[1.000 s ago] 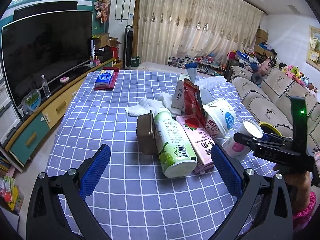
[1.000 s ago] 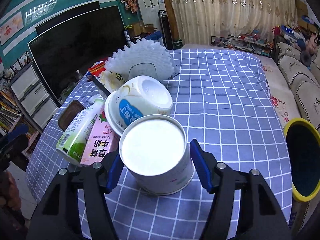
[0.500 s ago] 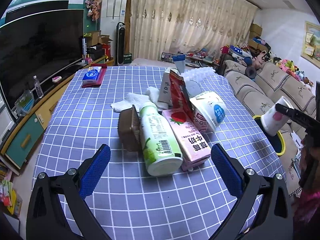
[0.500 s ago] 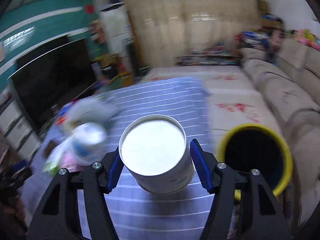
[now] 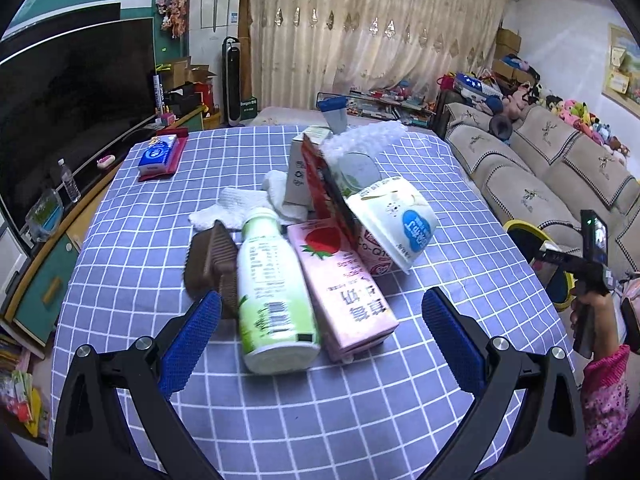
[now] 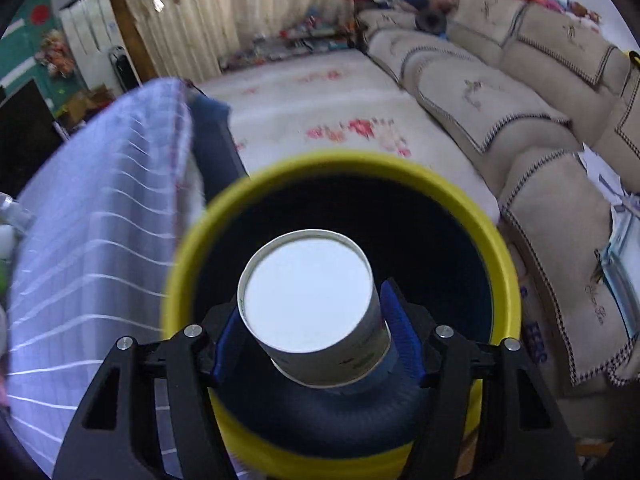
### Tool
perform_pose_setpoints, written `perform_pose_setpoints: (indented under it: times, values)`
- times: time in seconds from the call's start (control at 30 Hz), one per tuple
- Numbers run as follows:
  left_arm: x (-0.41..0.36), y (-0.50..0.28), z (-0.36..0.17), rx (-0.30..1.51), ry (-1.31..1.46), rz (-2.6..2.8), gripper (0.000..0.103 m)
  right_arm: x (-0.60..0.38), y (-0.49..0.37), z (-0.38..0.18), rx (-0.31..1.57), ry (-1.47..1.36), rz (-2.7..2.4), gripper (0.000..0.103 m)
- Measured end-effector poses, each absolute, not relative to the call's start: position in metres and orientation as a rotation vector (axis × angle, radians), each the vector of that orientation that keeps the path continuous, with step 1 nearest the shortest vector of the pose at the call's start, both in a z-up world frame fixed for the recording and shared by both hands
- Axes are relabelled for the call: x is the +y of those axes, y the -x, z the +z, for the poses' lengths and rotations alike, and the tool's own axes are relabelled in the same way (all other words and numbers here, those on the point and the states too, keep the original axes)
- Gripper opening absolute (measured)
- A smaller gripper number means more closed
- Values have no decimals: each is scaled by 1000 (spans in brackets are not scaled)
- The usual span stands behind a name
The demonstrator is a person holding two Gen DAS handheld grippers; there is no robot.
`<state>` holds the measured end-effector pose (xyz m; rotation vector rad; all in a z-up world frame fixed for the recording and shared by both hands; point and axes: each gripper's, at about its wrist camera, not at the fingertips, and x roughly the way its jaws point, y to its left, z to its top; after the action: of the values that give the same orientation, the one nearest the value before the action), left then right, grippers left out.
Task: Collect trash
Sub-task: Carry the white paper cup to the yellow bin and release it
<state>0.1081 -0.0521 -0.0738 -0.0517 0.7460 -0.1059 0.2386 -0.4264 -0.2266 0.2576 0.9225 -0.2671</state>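
White paper cup [image 6: 312, 308] sits clenched between the blue pads of the right gripper [image 6: 314, 330], bottom-up toward the camera, hanging right over the dark mouth of the yellow-rimmed bin [image 6: 496, 240]. It looks light and thin-walled — an easy crush if squeezed harder, and the pads grip it across the side wall near the wider end, which seems the right place. It should fall straight in once let go; the bin opening shows all round the cup, so there is ample margin.

The bin stands on the floor just beside the table edge [image 6: 182, 128], with the sofa [image 6: 500, 112] on its other side — a fairly narrow lane, but clear above.

Left gripper [image 5: 320, 334] is released, nothing between its pads, poised over the checked tablecloth [image 5: 320, 420] in front of the remaining pile. The green-white bottle [image 5: 272, 288] lies on its side nearest, smooth and round so likely to roll; take it across the body. The pink carton [image 5: 344, 284] touches it — stiffer, flat faces. An overturned white tub [image 5: 394, 216] leans behind. Open cloth lies on both sides of the pile for approach.
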Motion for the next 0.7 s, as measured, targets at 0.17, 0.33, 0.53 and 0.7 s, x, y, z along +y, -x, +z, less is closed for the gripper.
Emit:
perform_pose_setpoints:
  times: [0.17,0.33,0.53,0.7]
  values:
    - [-61,-120,-78,769,56,-111,99,-430,-245,-247,986,-246,-278,65]
    - [-65,-126,-83,790,61,-113,99,-430,-243,-250,988,-240,-284,70]
    - [-52,-126,-79,769,49,-61,99,-423,-227,-233,935,-248,-273,70]
    - [-18,-129,-75,761,70,52,99,-412,-211,-216,888,-253,-240,71]
